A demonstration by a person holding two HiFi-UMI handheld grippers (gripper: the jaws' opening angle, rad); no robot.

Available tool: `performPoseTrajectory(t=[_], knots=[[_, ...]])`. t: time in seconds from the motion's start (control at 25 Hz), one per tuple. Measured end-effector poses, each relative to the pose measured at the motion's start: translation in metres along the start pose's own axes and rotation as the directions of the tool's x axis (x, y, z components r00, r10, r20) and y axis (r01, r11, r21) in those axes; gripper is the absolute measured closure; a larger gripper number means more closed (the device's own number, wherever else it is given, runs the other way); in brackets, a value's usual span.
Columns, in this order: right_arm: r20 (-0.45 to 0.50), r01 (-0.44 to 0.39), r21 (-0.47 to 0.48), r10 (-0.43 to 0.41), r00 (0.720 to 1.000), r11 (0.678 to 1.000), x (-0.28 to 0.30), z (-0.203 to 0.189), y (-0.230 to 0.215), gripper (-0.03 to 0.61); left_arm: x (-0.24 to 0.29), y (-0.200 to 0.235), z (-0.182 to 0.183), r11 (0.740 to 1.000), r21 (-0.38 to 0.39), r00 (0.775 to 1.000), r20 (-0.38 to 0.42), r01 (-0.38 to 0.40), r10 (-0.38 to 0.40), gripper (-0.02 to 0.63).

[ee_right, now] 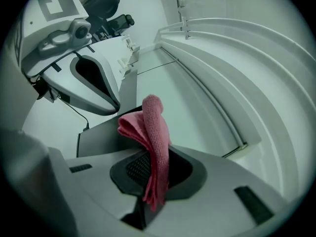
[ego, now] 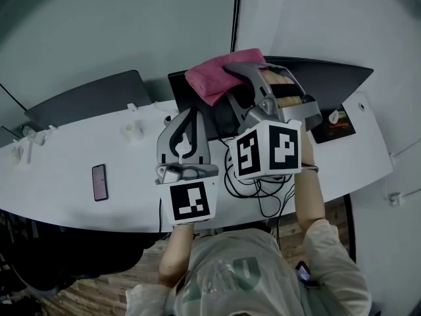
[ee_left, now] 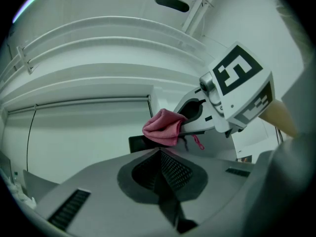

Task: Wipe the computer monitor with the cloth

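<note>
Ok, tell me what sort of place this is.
Probably an office workstation: a long white desk, a computer monitor at its far edge, a phone and tangled cables lying on it.

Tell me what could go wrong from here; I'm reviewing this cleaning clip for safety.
1. The right gripper pinches only a fold of the cloth. The rest bunches loose beyond the jaws, so rubbing may pull it free.
2. With the cloth bunched to one side, a bare jaw could scrape the monitor.
3. Loose cables lie on the desk below the right gripper and might snag.
</note>
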State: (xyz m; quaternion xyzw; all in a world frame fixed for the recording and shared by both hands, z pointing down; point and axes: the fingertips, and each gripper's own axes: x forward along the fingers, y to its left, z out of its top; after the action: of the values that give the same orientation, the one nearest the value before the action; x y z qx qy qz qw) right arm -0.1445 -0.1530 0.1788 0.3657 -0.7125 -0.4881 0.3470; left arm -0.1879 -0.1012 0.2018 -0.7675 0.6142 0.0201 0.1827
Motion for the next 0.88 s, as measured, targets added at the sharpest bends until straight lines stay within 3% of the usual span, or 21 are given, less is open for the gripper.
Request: performPoseTrajectory(t=[0.52,0.88], knots=[[0.096,-0.023,0.015,0.022,0.995,1.0,0.02,0.089,0.024,0.523,-0.033,0.055,-0.021,0.997,-0.054,0.998,-0.048,-0.049,0.046,0.598],[0.118,-0.048,-0.032,0.051,0.992,0.998,0.032,0.121,0.041,0.523,-0.052,0.098,-0.027,0.986,-0.068,0.988,-0.047,-0.153,0.15,0.598]])
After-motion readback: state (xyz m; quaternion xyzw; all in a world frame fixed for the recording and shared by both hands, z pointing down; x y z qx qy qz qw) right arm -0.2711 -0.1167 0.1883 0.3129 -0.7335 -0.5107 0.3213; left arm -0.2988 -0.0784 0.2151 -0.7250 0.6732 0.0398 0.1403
